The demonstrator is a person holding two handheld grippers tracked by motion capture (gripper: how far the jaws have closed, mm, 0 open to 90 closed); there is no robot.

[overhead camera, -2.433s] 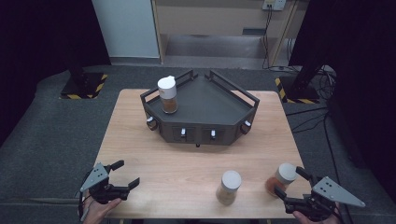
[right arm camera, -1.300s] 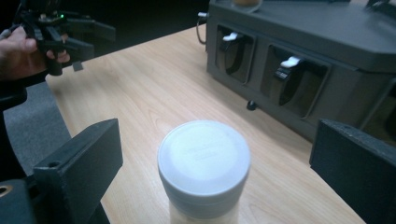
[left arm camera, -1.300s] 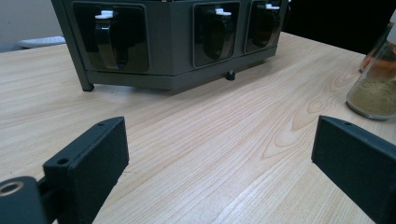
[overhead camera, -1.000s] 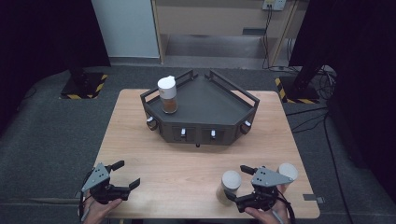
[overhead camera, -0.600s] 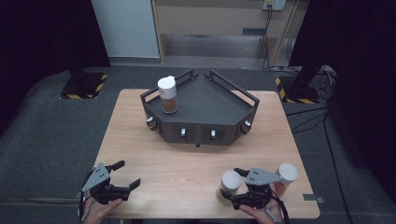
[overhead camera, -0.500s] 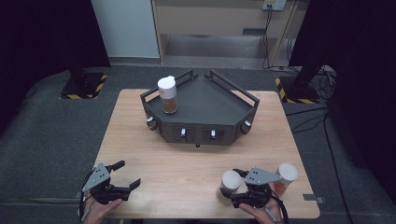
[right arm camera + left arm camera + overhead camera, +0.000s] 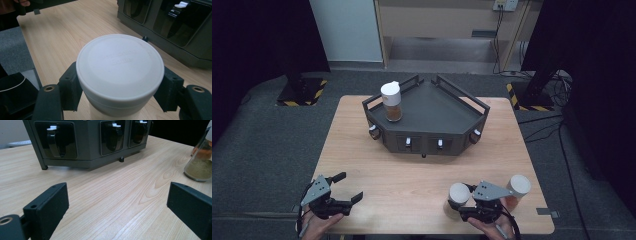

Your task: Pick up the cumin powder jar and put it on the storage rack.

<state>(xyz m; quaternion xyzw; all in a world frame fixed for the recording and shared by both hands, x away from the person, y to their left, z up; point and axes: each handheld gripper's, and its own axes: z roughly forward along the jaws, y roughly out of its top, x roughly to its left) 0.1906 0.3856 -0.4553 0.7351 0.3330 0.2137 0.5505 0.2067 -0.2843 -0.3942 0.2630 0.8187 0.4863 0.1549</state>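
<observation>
Step in hand: the right hand-held gripper (image 7: 117, 82) has just been closing its jaws, now clamped on the white-capped glass spice jar (image 7: 120, 72) between them, at the bench's (image 7: 422, 175) near edge.
Next move: probably lifting it straight up, keeping it upright.
Left hand-held gripper (image 7: 343, 189): jaws spread wide, holding nothing, low over the bench.
Ahead: dark angular metal rack (image 7: 432, 107), a similar jar (image 7: 391, 101) on it.
</observation>
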